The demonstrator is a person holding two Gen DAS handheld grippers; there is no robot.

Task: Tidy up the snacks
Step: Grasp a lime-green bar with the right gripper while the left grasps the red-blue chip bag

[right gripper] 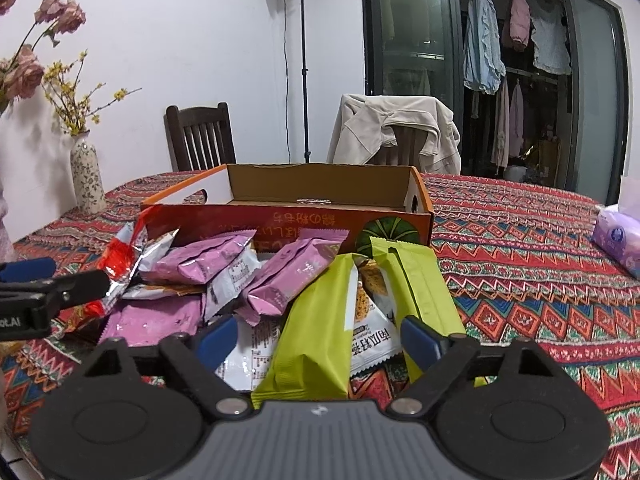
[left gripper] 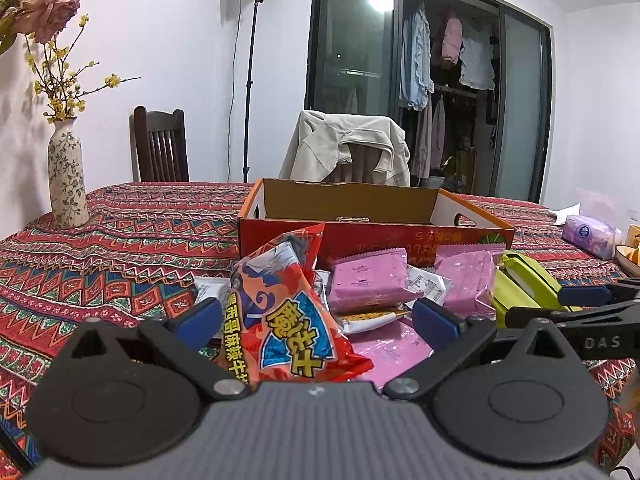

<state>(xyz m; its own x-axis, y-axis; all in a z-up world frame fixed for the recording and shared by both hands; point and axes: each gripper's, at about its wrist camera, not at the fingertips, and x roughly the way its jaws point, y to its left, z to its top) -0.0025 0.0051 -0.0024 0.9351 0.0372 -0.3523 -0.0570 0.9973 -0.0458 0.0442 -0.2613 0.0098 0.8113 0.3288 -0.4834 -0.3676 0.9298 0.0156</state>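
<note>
Both wide open and empty, the left gripper (left gripper: 316, 316) straddles the red bag (left gripper: 284, 316) and the right gripper (right gripper: 318, 338) the green packet (right gripper: 316, 328), which may slip sideways before reaching the box (right gripper: 288, 222) at 12 o'clock.

Left gripper (left gripper: 318, 316): both blue-padded fingers (left gripper: 200, 318) spread wide, jaws apart, pointing forward and level, low over the surface. Black linkage arms angle outward from the grey body. Nothing is clamped between the pads.

Right gripper (right gripper: 318, 336): same posture, blue fingertips (right gripper: 420, 340) set wide apart, jaws not closed on anything, aimed forward and held low.

The two units sit side by side; each one's fingers enter the other's view from the side.
</note>
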